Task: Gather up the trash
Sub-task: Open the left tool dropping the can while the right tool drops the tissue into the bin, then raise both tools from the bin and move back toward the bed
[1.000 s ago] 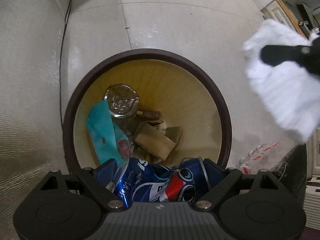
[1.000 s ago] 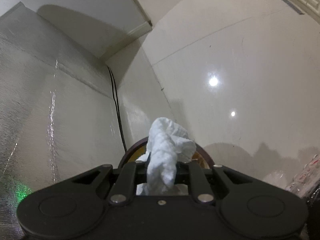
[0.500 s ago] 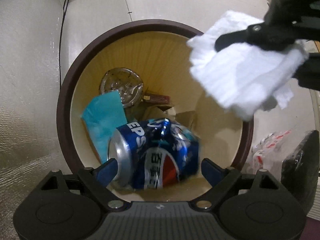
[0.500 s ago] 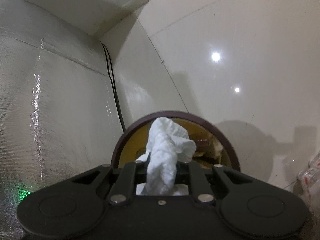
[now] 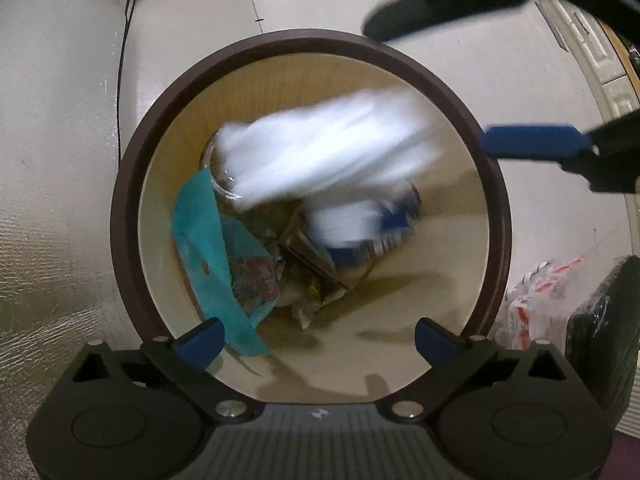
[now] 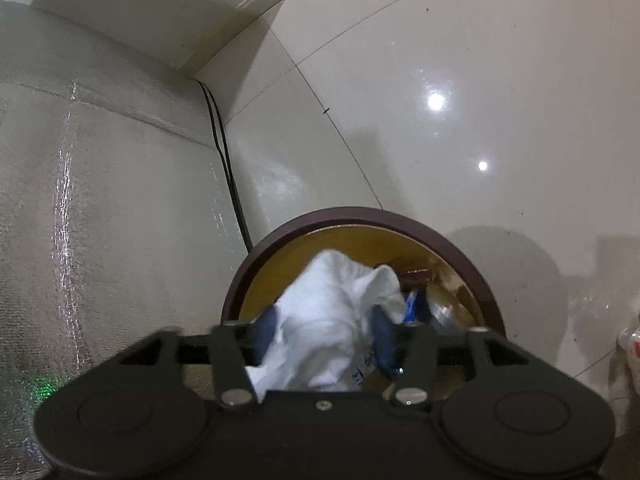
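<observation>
The right gripper (image 6: 326, 338) was opening, and the tissue (image 5: 332, 156), pinched a moment before, was loose between its fingers and falling, blurred, at the centre of the frame over the bin (image 5: 132, 184). The left gripper (image 5: 318, 336) stood wide and empty at the lower edge; its can (image 5: 394, 216) now lay inside the bin. Both pieces seemed delivered.

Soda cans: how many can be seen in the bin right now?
1. A blue soda can lies in the trash bin right of centre, mostly covered by the falling white tissue. Others may be hidden beneath the tissue and other trash.
</observation>
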Demonstrator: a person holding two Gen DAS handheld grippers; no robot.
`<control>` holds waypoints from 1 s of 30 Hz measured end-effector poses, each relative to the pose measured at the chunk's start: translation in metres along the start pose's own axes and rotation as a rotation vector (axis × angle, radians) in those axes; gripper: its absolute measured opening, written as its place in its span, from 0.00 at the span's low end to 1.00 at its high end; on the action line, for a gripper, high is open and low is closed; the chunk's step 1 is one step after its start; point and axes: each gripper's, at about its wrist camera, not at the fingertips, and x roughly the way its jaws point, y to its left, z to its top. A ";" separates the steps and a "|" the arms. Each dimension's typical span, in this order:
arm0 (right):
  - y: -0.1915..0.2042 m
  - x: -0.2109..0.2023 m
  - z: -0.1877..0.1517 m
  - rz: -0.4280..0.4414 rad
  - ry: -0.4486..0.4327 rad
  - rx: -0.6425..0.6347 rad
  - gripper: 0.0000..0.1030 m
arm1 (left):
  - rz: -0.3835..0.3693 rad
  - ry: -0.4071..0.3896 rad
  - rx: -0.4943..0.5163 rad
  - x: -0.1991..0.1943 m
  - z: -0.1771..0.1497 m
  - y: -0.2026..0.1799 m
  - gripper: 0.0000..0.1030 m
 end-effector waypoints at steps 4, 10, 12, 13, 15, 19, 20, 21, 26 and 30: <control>-0.003 0.000 0.000 -0.005 0.009 -0.005 0.90 | 0.000 -0.007 -0.004 -0.001 -0.001 0.001 0.99; -0.005 -0.001 -0.002 -0.050 0.027 -0.041 1.00 | 0.004 -0.019 0.014 -0.004 -0.004 0.003 0.99; -0.007 -0.003 -0.004 -0.057 0.039 -0.050 1.00 | 0.014 -0.028 0.028 -0.006 -0.004 0.000 0.99; -0.008 -0.004 -0.005 -0.061 0.043 -0.056 1.00 | 0.018 -0.034 0.033 -0.007 -0.004 -0.001 1.00; -0.007 -0.006 -0.006 -0.069 0.045 -0.070 1.00 | 0.021 -0.046 0.042 -0.013 -0.006 -0.002 1.00; -0.004 -0.015 -0.009 -0.066 0.046 -0.099 1.00 | 0.028 -0.062 0.056 -0.022 -0.008 -0.010 1.00; -0.004 -0.018 -0.010 -0.067 0.042 -0.105 1.00 | 0.030 -0.067 0.059 -0.024 -0.008 -0.011 1.00; -0.004 -0.022 -0.011 -0.067 0.038 -0.111 1.00 | 0.031 -0.075 0.063 -0.028 -0.009 -0.013 1.00; -0.004 -0.037 -0.015 -0.074 0.026 -0.141 1.00 | 0.052 -0.119 0.057 -0.049 -0.013 -0.016 1.00; -0.002 -0.053 -0.021 -0.096 0.010 -0.155 1.00 | 0.078 -0.163 0.045 -0.072 -0.019 -0.014 1.00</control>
